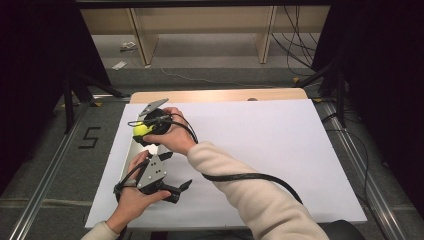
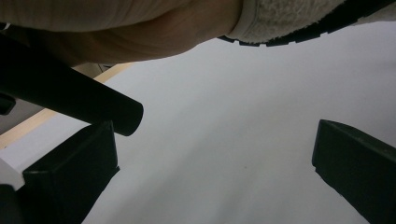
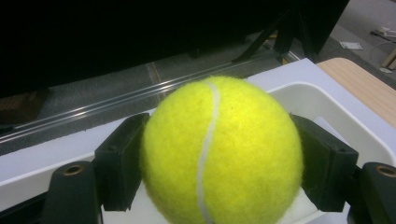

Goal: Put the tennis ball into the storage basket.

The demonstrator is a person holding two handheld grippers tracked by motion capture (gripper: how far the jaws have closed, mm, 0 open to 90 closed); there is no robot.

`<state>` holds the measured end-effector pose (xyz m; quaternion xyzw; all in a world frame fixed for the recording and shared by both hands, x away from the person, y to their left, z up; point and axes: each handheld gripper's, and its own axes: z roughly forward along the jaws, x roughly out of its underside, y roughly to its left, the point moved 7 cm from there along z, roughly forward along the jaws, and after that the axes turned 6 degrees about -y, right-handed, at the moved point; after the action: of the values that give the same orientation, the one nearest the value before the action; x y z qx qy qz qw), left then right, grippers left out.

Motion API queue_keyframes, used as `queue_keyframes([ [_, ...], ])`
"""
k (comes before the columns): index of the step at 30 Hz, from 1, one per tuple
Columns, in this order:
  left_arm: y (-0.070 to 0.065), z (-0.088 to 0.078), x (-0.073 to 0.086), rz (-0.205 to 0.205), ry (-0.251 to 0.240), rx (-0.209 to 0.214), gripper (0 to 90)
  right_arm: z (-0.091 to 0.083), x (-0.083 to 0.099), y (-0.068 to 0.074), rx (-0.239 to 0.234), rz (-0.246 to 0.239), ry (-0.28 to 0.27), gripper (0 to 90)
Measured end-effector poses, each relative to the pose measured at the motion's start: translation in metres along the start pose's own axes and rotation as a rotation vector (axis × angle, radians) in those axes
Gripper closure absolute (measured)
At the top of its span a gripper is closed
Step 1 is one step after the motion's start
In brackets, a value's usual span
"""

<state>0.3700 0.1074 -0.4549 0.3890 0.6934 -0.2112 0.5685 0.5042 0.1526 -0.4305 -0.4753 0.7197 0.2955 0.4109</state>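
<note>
My right gripper (image 3: 219, 154) has its fingers (image 3: 122, 163) clamped on the sides of the tennis ball (image 3: 219, 149), which hangs just above the white tray (image 3: 327, 100) at the left edge of the counter (image 1: 280, 135). The left gripper (image 1: 172, 190) sits nearer me with its fingers (image 2: 70, 177) spread wide and nothing between them. My worry is the ball: held only at its round flanks, it could squirt out if I tilt, or bounce off the tray rim and roll off the counter.
</note>
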Motion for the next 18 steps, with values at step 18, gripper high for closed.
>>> queue_keyframes([
  [18,0.0000,-0.0001,0.0001,0.005,0.002,0.004,0.0,0.0081,0.0038,-0.0004,-0.008,-0.004,0.023,26.6],
])
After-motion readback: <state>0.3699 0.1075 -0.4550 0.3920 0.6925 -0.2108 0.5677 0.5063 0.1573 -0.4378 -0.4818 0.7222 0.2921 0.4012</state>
